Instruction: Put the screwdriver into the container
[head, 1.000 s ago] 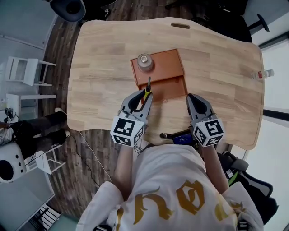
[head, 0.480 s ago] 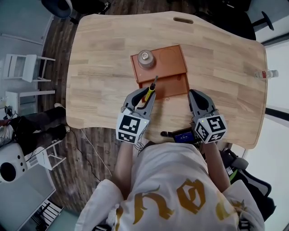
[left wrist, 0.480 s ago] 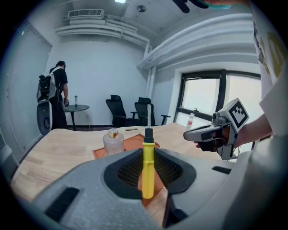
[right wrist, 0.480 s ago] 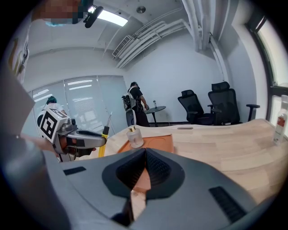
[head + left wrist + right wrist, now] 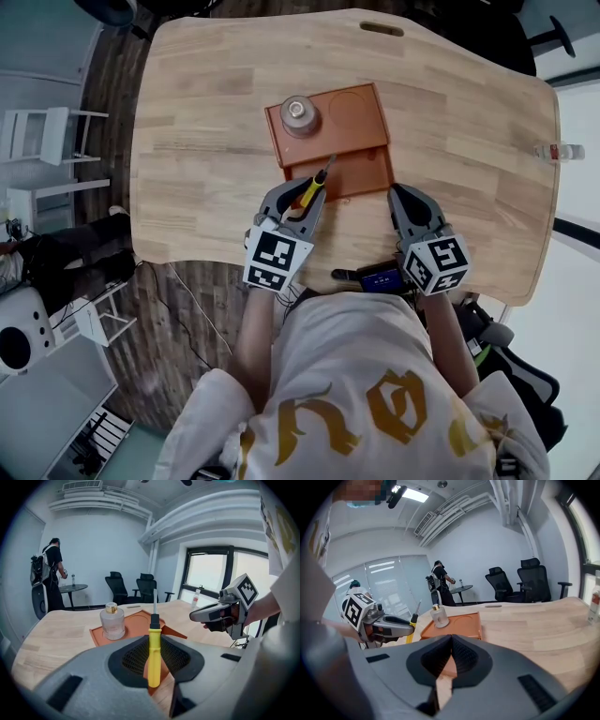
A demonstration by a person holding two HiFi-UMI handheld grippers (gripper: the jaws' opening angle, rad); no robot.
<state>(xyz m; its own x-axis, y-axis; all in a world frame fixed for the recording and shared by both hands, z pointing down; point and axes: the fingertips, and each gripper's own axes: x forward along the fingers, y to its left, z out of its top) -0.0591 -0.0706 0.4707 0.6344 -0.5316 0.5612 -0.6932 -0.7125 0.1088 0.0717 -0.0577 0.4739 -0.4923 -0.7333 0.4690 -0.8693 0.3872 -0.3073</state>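
screwdriver (image 5: 153, 648) in left gripper (image 5: 300, 197), tip toward container (image 5: 354, 114)

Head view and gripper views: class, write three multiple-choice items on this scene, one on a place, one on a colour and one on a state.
1. The bottle stands:
A on the tray
B on the floor
C on a chair

2. The handle of the screwdriver is:
A red
B yellow
C blue

3. The left gripper is:
A open
B shut on the bottle
C shut on the screwdriver

Answers:
1 A, the bottle sits in the tray's far left corner.
2 B, the yellow handle shows between the jaws.
3 C, the jaws clamp the handle, with the shaft pointing out ahead.
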